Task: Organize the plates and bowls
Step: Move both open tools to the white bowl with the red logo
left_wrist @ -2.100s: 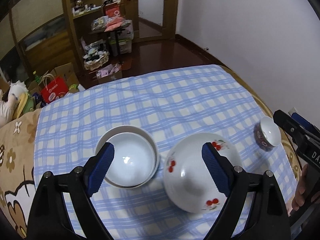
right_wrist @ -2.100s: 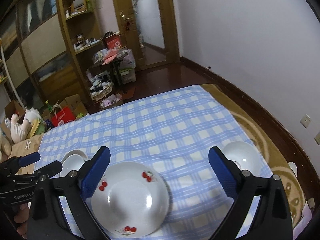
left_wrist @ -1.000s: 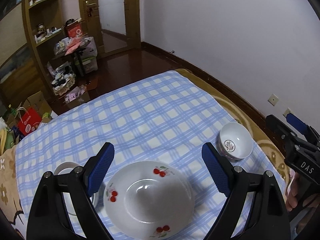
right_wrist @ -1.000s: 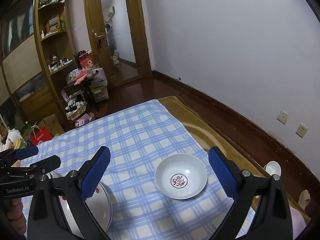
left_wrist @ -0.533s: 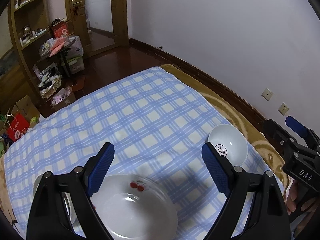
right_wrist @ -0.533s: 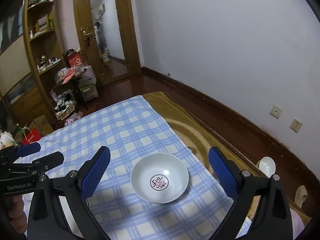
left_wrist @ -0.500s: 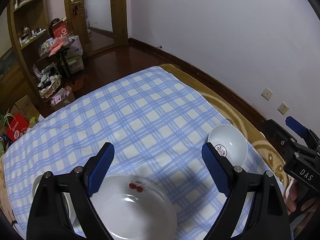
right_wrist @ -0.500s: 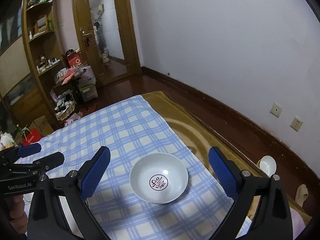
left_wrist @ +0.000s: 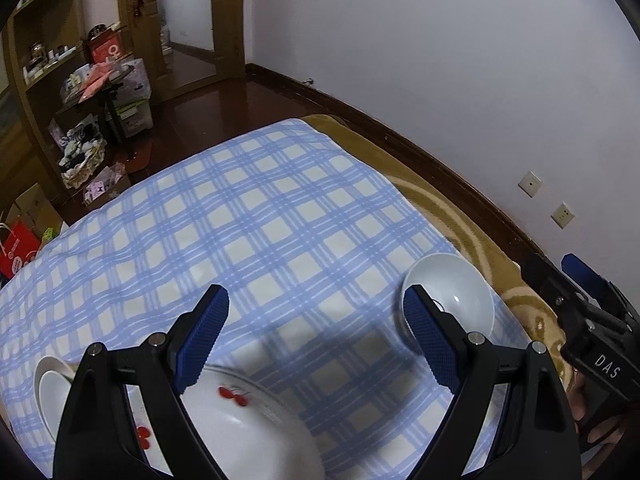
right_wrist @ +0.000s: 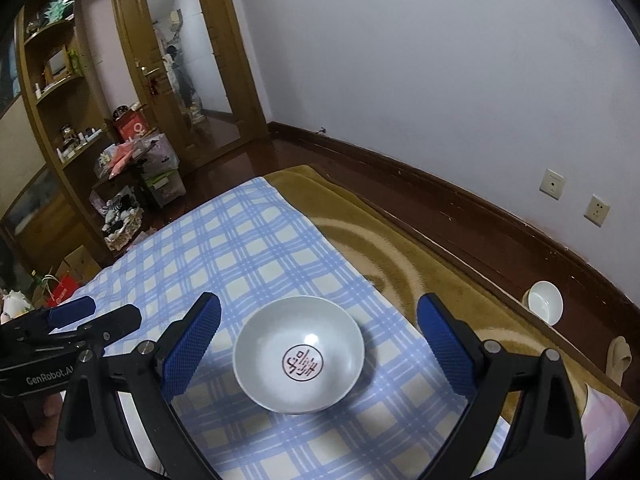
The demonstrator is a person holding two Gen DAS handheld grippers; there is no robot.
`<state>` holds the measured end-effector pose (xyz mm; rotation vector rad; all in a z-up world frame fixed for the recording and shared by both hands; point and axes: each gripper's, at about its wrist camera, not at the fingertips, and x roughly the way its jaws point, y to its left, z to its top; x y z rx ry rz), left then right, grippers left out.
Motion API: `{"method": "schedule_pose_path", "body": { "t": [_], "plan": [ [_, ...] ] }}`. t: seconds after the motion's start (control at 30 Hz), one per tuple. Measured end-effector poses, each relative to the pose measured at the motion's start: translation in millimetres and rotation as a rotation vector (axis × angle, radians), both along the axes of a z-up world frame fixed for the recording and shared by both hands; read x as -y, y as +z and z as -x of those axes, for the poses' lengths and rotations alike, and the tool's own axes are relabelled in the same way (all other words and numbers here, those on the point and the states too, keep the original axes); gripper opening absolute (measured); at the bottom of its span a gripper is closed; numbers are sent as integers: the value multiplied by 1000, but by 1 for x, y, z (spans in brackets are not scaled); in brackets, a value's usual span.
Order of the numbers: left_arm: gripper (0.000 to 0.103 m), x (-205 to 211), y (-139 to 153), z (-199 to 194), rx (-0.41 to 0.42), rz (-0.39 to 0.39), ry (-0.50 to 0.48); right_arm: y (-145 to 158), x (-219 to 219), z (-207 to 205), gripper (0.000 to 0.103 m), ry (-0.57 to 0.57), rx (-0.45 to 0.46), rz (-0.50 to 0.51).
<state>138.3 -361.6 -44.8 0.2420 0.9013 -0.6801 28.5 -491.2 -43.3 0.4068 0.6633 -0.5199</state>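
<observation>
A white bowl with a red mark inside [right_wrist: 299, 354] stands on the blue checked cloth [right_wrist: 248, 256], centred between the fingers of my open right gripper [right_wrist: 318, 344], which hovers above it. It shows at the right in the left wrist view [left_wrist: 452, 294]. My left gripper [left_wrist: 316, 336] is open and empty above a large white plate with red cherries [left_wrist: 244, 420]. Stacked white bowls [left_wrist: 52, 388] sit at the far left. The right gripper body shows at the right edge of the left wrist view [left_wrist: 588, 320].
The cloth covers a table over a tan blanket [right_wrist: 420, 256]. A small white bowl [right_wrist: 544, 308] sits by the wall. Shelves and boxes [right_wrist: 120, 168] stand beyond the table. The left gripper body shows at the left in the right wrist view [right_wrist: 60, 332].
Both grippers have swung right across the table. The marked bowl has come to sit between the right gripper's fingers; the cherry plate has slid to the lower left of the left view.
</observation>
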Motion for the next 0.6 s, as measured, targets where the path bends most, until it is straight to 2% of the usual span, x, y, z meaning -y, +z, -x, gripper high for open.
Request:
{"method": "schedule_pose_path", "body": {
  "t": [0.27,0.6],
  "plan": [
    [88,29,-16,5,-35,-4,-48,-13,11,3,103,-34,-64,12],
    [88,53,-38,1,-78,-47,-83,-37,35,7,103,-81,-83,-65]
  ]
}}
